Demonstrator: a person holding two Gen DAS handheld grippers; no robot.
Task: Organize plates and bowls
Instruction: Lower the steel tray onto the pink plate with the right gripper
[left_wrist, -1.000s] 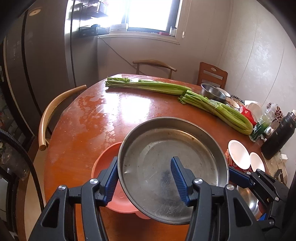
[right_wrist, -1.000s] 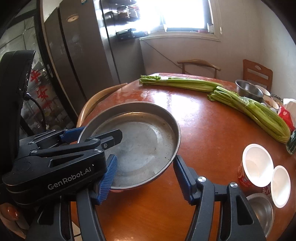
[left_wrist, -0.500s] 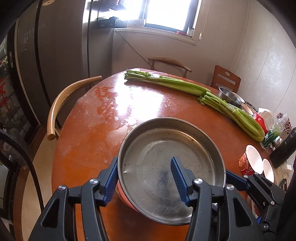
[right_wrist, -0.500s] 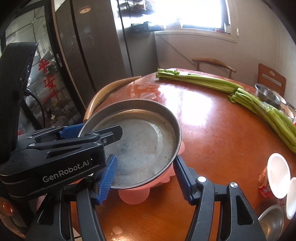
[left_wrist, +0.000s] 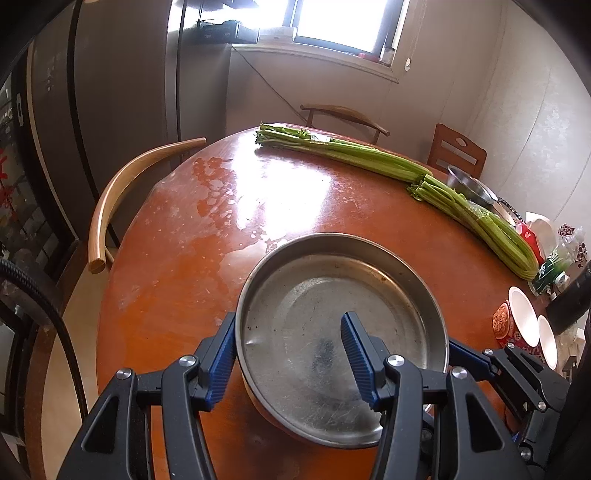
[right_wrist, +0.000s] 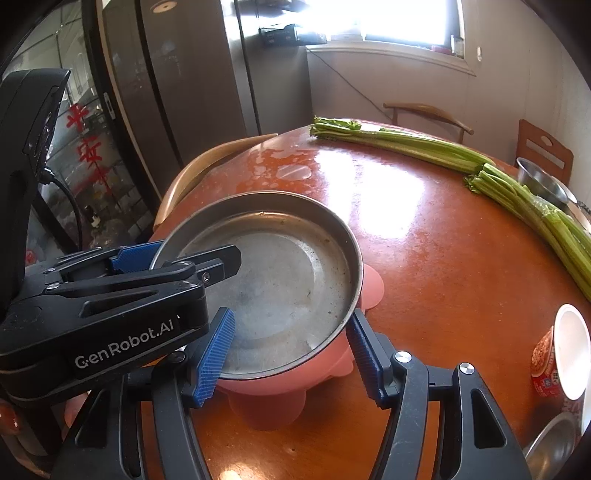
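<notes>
Lowered since the earlier frames, the steel pan is now set on the pink bowl.

Its rim is clamped by the left gripper and right gripper; the bowl beneath is mostly hidden.

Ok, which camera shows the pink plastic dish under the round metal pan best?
The right wrist view: the pink plastic dish shows its scalloped edge below the round metal pan. The left wrist view shows only a sliver.

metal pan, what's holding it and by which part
Both tongs hold the metal pan by its rim: the left tongs on the near-left edge, the right tongs on the opposite edge.
</notes>
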